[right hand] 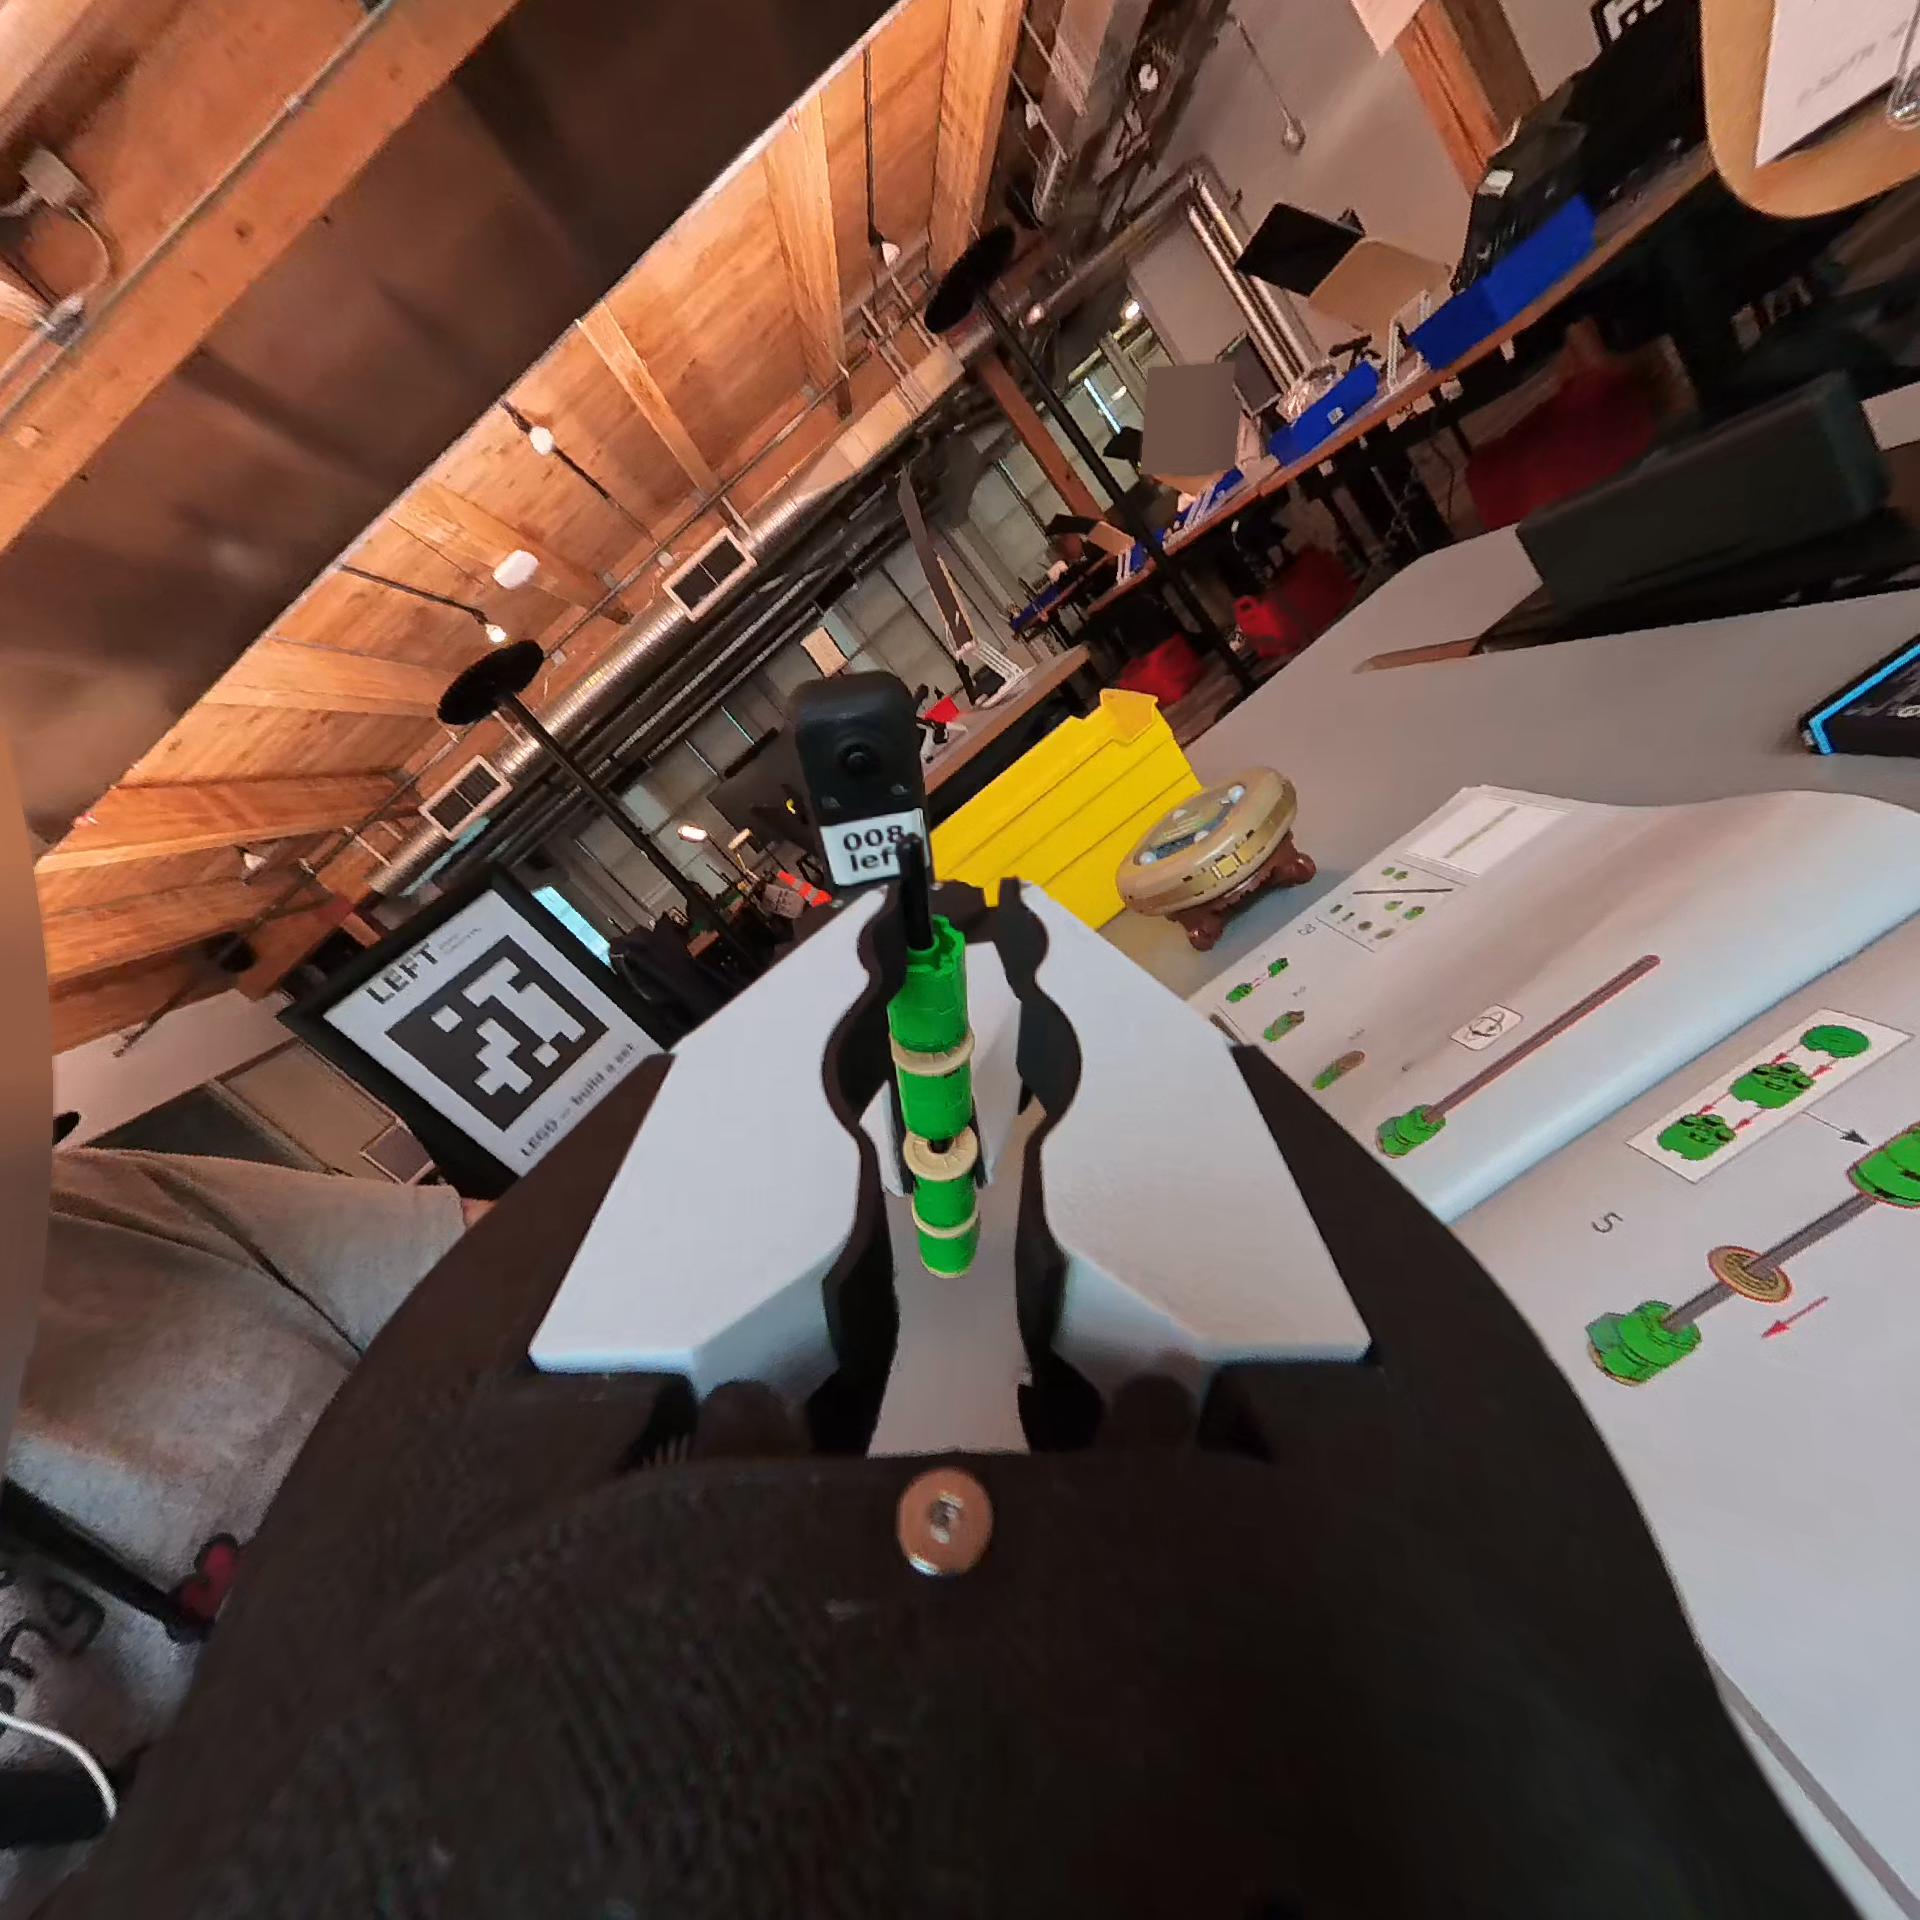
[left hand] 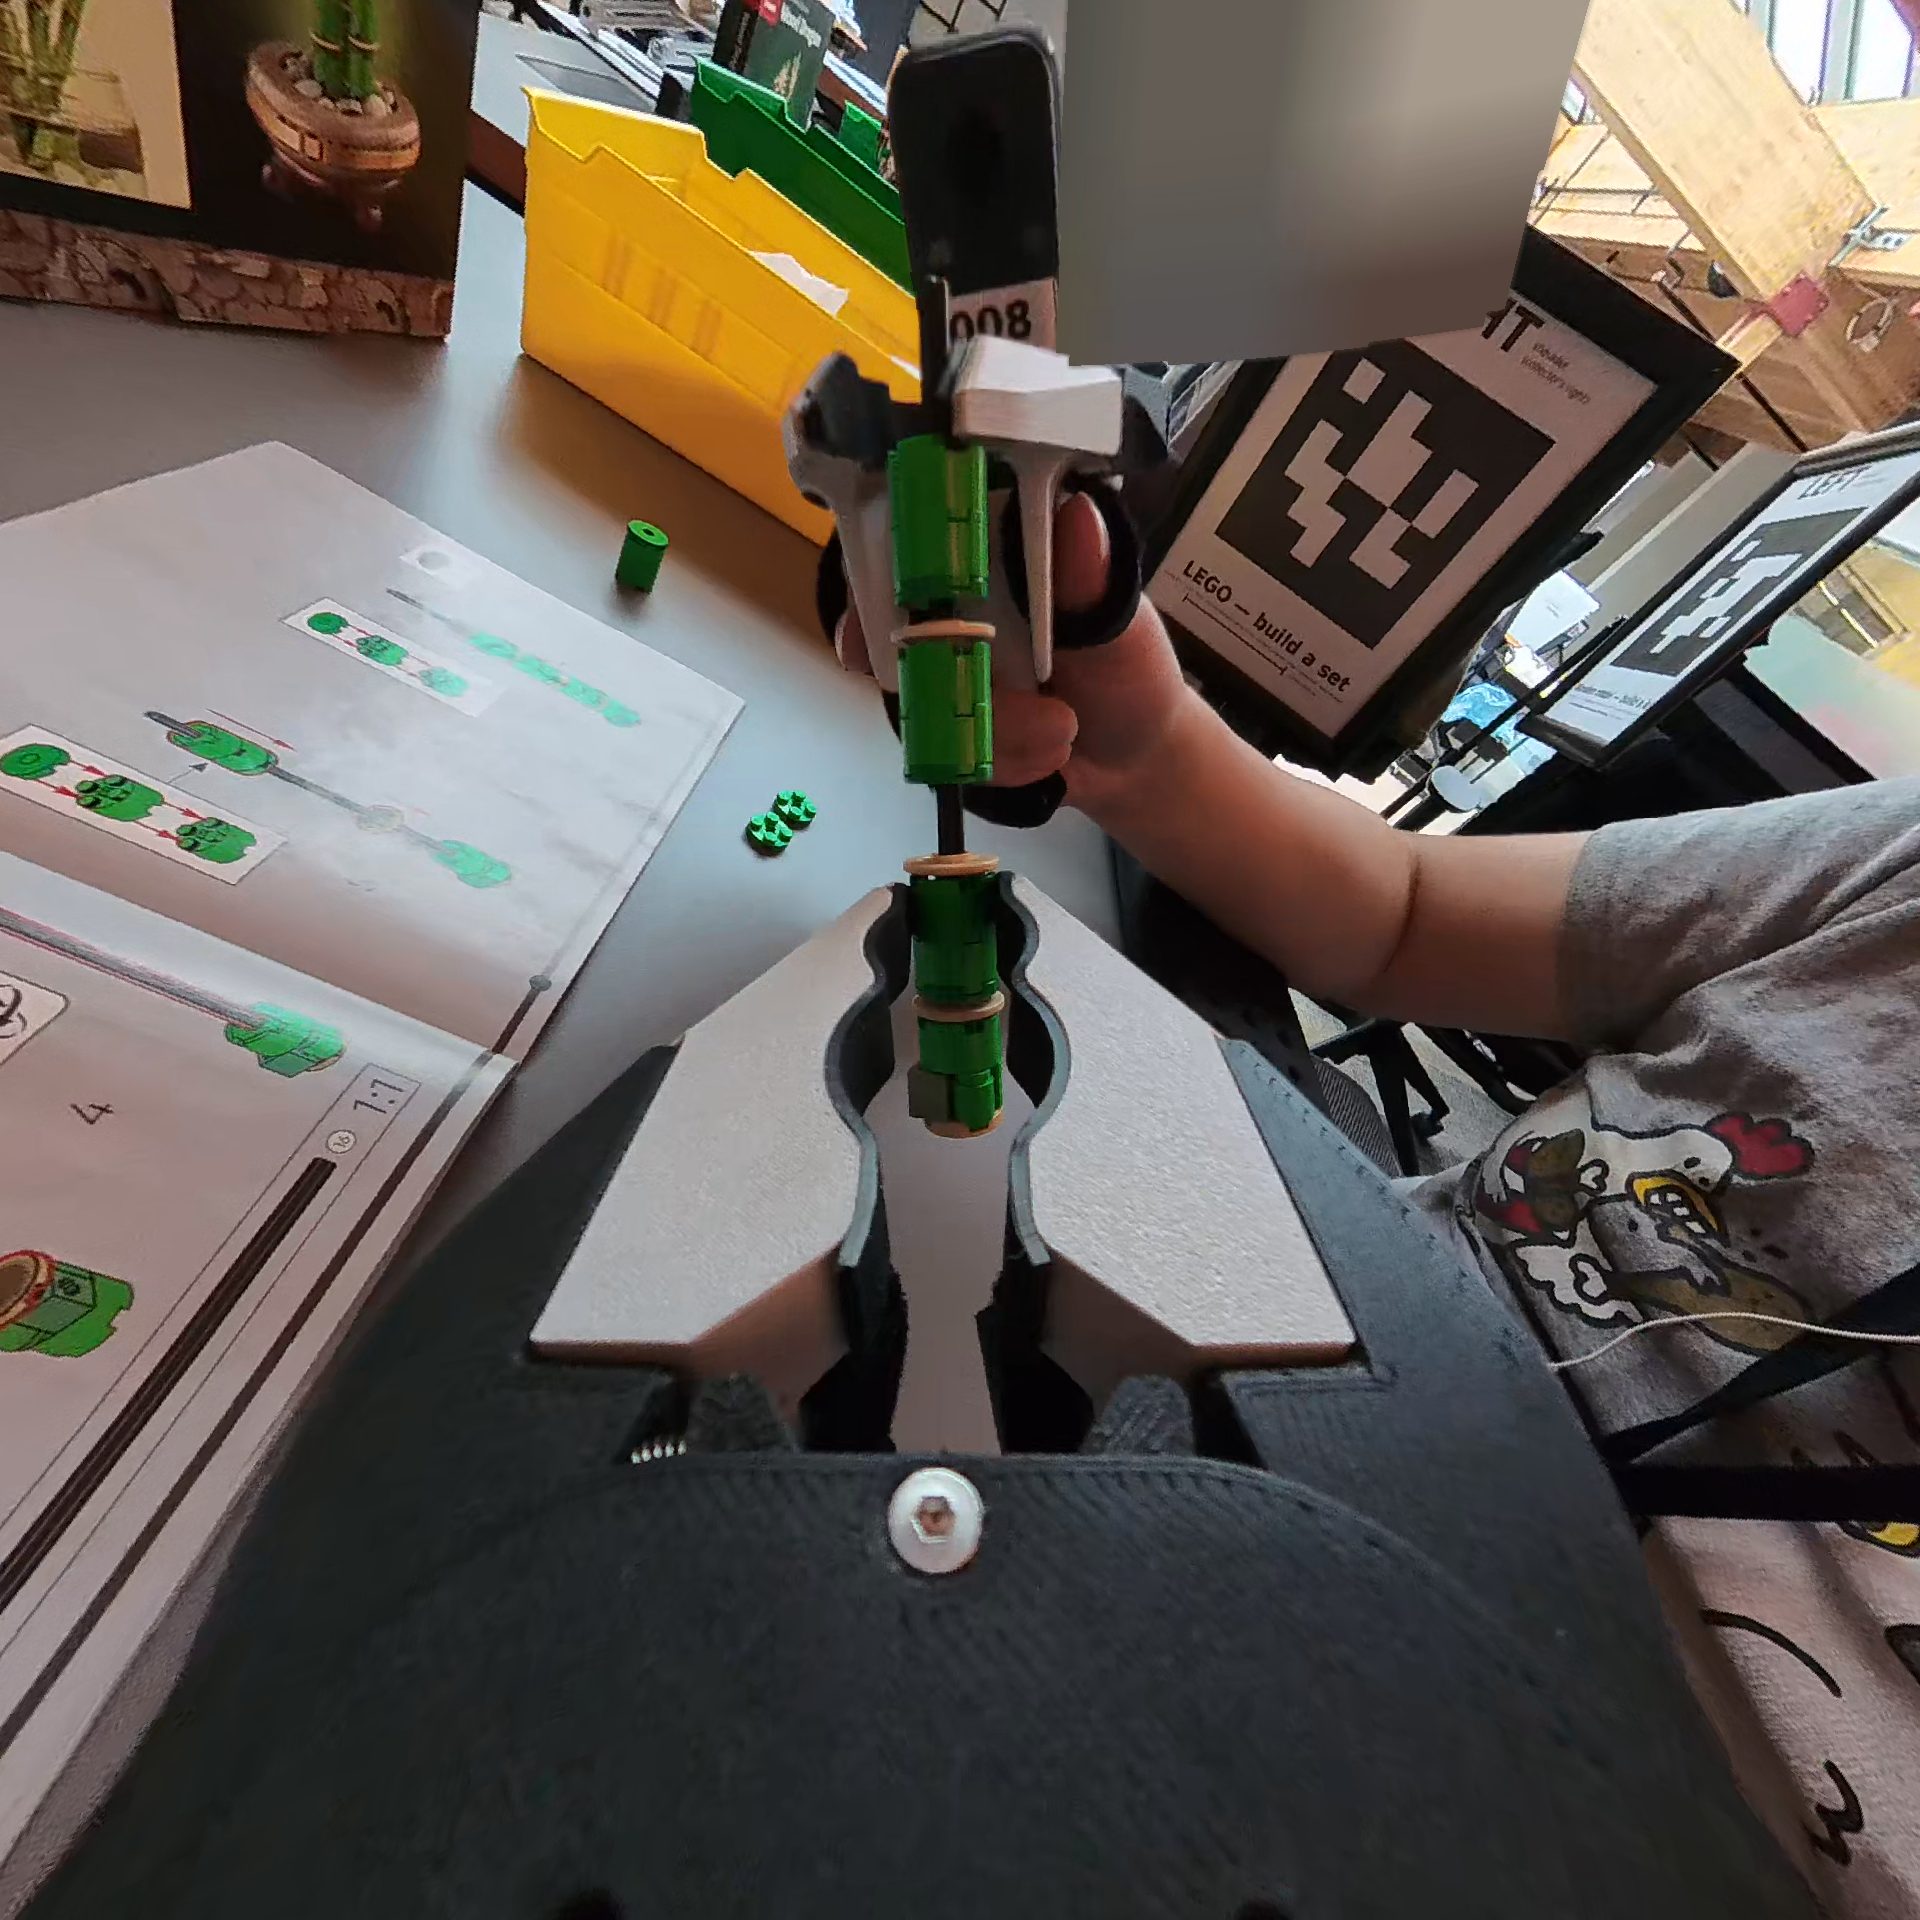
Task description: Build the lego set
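Note:
A bamboo stalk [left hand: 943, 717] of green round segments and tan rings on a black axle hangs in the air between both grippers. My left gripper [left hand: 954, 904] is shut on its lower segments. The right gripper [left hand: 961, 634] shows beyond, gripping the upper green segments. A short bare stretch of axle [left hand: 951, 821] shows between the two groups. In the right wrist view my right gripper [right hand: 948, 914] is closed around the same stalk [right hand: 932, 1091], with the left gripper's camera just behind it. A tan pot base [right hand: 1210, 852] stands on the table.
An open instruction booklet [left hand: 312, 831] lies at the left, also in the right wrist view [right hand: 1662, 1143]. A loose green cylinder [left hand: 641, 556] and two small green round plates [left hand: 781, 821] lie on the grey table. A yellow bin [left hand: 675, 312], a green bin [left hand: 790, 135] and the set's box [left hand: 229, 156] stand behind. The grippers' ends are close to 8 cm from one another. My left tips are roughly 25 cm from the tan pot base [right hand: 1210, 852].

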`<state>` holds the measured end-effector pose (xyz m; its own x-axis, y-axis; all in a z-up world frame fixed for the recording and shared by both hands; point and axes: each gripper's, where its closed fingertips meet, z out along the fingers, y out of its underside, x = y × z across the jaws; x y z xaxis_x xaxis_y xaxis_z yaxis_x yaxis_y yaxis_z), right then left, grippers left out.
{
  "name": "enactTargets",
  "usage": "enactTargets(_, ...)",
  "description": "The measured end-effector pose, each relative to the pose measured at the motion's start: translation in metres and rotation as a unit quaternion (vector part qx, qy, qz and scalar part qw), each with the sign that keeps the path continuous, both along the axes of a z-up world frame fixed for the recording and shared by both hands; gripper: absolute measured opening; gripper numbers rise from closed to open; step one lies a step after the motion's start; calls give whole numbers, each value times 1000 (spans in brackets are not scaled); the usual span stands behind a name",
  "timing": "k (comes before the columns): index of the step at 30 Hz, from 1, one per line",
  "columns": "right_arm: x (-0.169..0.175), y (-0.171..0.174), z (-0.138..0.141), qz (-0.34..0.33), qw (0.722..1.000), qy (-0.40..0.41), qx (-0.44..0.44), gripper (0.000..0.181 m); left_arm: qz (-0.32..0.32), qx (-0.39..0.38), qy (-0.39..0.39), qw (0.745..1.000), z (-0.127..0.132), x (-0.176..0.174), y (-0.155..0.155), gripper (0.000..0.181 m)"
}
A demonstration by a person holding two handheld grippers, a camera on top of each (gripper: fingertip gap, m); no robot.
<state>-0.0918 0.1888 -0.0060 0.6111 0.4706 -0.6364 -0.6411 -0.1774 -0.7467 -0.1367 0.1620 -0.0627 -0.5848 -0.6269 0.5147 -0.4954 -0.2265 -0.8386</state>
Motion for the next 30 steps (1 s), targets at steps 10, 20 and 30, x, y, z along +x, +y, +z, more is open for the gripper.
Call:
enactTargets(10,0,1,-1,13,998,56,2,2,-3,-20,7,1000,-1,1,-2,12)
enactTargets(20,38,-20,25,-58,995,60,54,2,-77,42,56,995,-39,-10,-23,21)
enactTargets(30,13,-18,28,-53,995,5,84,2,-109,56,8,992,-42,-7,-50,3)
